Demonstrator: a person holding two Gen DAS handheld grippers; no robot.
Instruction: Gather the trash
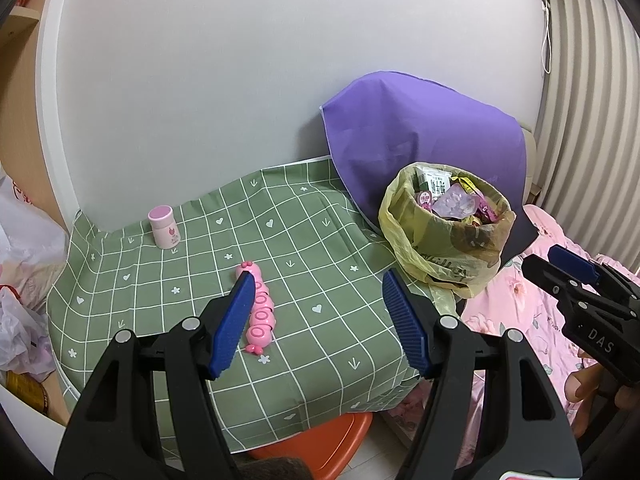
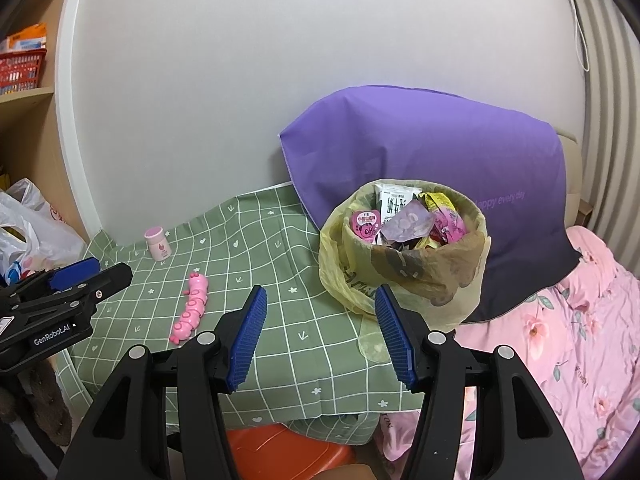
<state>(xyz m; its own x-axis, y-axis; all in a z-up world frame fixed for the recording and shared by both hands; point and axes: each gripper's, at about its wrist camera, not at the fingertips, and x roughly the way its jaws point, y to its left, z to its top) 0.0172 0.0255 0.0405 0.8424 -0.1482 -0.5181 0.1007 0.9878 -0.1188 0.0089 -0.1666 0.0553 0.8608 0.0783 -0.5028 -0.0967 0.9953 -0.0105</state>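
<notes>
Yellowish plastic lines the trash bin (image 2: 404,264), which stands at the right end of the table (image 2: 280,360), on its green checked cloth (image 1: 280,248) and against a purple cushion (image 2: 440,148). The bin is heaped to its rim with a milk carton (image 2: 394,204), a pink jelly cup (image 2: 364,224) and assorted crinkled wrappers. Loose bag handles hang down the near side, one flap lying flat on the cloth.

With the bin this full, the step in hand is probably gathering and closing the bag. Both claws are wide open and grip nothing. The right claw (image 2: 320,336) hovers just in front of the bin; the left claw (image 1: 320,320) hangs over the middle of the table, near a pink caterpillar toy (image 1: 260,312). A small pink bottle (image 1: 164,228) stands well apart, toward the wall.

To do this well, each claw should pinch a handle or the rim film on opposite sides, taking film only and not the bin wall, then draw upward evenly so the heaped wrappers do not spill. The film looks thin and slippery, so a deep bite is safer than a tip grip. Whether the toy and bottle count as trash cannot be told.
</notes>
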